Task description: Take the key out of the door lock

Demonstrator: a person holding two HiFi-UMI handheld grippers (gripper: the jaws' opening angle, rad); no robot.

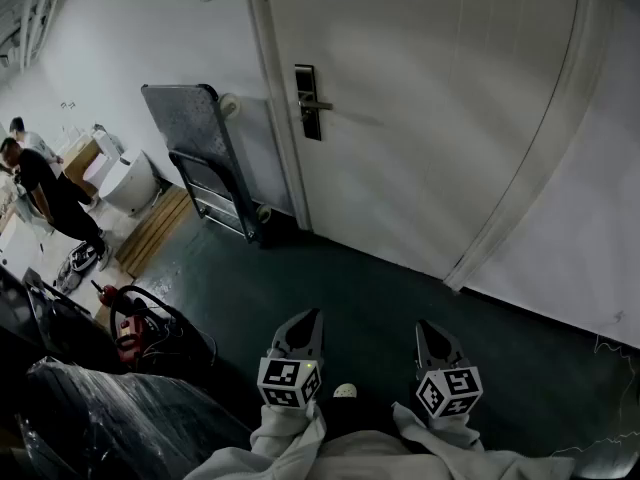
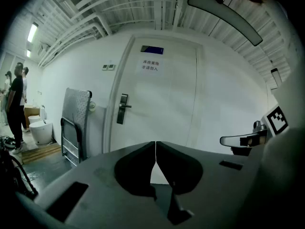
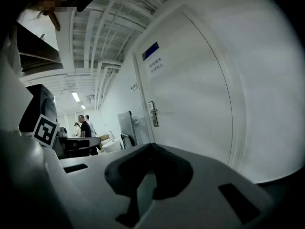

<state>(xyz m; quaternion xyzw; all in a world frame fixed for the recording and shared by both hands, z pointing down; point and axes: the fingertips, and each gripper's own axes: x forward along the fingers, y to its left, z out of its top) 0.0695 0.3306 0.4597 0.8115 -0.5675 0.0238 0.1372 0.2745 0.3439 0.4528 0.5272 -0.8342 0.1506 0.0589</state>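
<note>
Not started: both grippers far from the door lock

The left gripper (image 1: pixel 301 320) and the right gripper (image 1: pixel 434 330) are held low near the body, each with its jaws closed together and nothing between them. The door lock (image 1: pixel 308 103) with its lever handle is well apart on the white door (image 1: pixel 430 118). The key is too small to see there, so the approach, the grasp and the pull all seem left to do.

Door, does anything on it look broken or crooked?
Nothing stands out. The door is shut, its handle sits level on the lock plate, and the paper sign hangs straight. No key can be made out from here.
</note>
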